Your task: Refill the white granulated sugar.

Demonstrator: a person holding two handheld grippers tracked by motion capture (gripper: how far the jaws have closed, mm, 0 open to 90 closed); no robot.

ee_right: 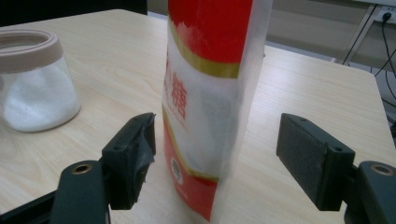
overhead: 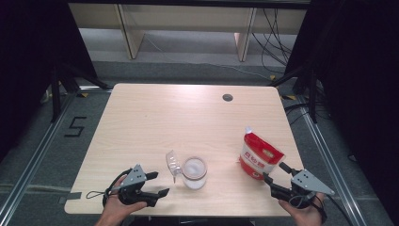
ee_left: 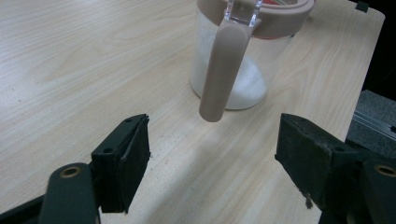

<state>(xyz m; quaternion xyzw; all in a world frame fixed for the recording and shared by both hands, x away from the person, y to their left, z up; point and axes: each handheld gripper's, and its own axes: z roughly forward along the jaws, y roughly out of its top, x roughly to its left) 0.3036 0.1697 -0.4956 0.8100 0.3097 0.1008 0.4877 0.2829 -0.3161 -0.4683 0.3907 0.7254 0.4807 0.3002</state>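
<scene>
A glass jar [overhead: 194, 172] part full of white powder stands near the table's front edge, its clear hinged lid [overhead: 173, 162] flipped open to the left. My left gripper [overhead: 159, 183] is open just left of the jar, nothing between its jaws. In the left gripper view the jar [ee_left: 243, 79] is ahead of the gripper [ee_left: 215, 135] and the lid's beige strap [ee_left: 223, 70] hangs down its side. A red and white bag [overhead: 259, 155] stands upright at the right. My right gripper [overhead: 274, 172] is open, and in its own view the bag [ee_right: 210, 93] stands between the jaws of the gripper [ee_right: 219, 140], clear of the right pad.
The light wooden table [overhead: 188, 117] has a round cable hole [overhead: 227, 97] near its far edge. In the right gripper view the jar [ee_right: 37, 93] sits to the left of the bag. Dark stands and cables flank the table on the floor.
</scene>
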